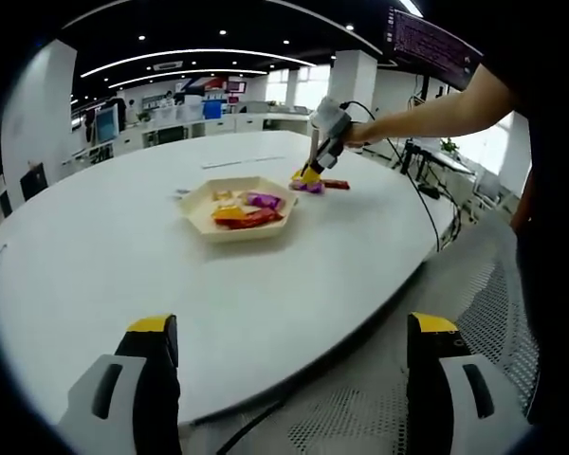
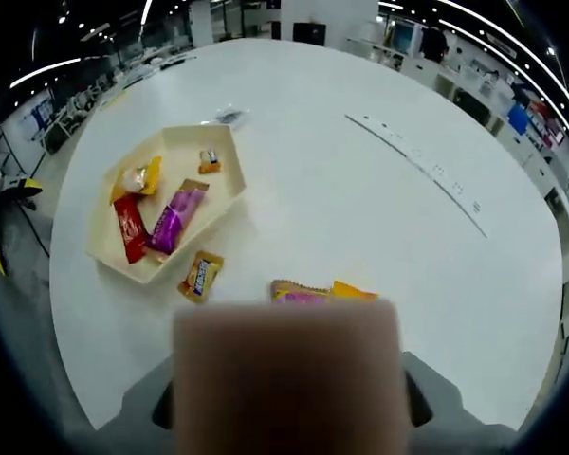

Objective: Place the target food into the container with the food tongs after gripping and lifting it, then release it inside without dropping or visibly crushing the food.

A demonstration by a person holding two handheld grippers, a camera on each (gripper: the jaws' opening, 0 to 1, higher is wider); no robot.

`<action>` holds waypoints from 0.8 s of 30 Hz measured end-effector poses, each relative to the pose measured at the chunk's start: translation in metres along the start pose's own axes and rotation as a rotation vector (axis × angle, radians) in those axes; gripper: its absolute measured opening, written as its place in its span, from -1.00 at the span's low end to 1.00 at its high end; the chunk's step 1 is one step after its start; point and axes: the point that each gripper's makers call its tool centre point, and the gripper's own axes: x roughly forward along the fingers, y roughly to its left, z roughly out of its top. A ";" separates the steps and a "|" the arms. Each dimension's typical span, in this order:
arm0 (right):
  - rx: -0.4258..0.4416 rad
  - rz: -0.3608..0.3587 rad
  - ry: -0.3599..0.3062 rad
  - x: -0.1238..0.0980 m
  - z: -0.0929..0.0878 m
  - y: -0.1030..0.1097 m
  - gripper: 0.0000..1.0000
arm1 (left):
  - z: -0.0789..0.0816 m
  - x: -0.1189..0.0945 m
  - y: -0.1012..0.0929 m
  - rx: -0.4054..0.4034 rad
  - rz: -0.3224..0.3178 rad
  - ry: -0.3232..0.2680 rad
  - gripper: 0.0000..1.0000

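A cream hexagonal tray point(image 1: 197, 216) point(image 2: 229, 163) sits on the white table and holds several snack packets, among them a red one point(image 2: 129, 227) and a purple one point(image 2: 174, 217). My left gripper point(image 1: 292, 330) hangs open over the table's near edge, well short of the tray. My right gripper point(image 1: 311, 172), held by a person's arm, points down onto purple and yellow packets point(image 1: 308, 186) point(image 2: 322, 290) beside the tray. In the right gripper view a blurred beige block point(image 2: 286, 374) hides its jaws. An orange packet point(image 2: 201, 275) lies just outside the tray.
A red packet point(image 1: 336, 184) lies on the table point(image 1: 123, 237) past the right gripper. A cable point(image 1: 412, 180) runs off the table's right side. A mesh chair point(image 1: 498, 313) stands at the near right. Desks and monitors line the room behind.
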 end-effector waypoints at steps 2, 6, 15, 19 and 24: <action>-0.002 -0.002 -0.004 0.001 0.000 0.000 -0.41 | -0.001 0.000 0.000 -0.001 -0.002 0.005 0.95; -0.015 0.007 -0.014 0.007 -0.002 0.003 -0.42 | -0.001 0.000 0.000 -0.002 -0.001 0.006 0.95; 0.019 0.000 -0.021 0.004 -0.005 0.002 -0.45 | -0.002 0.001 0.000 0.000 -0.002 0.014 0.94; 0.022 -0.003 -0.028 0.003 -0.005 0.001 -0.48 | -0.002 0.001 -0.001 0.002 -0.003 0.018 0.93; 0.069 -0.011 -0.041 0.002 -0.006 -0.003 -0.53 | -0.002 0.001 0.000 -0.007 -0.001 0.016 0.91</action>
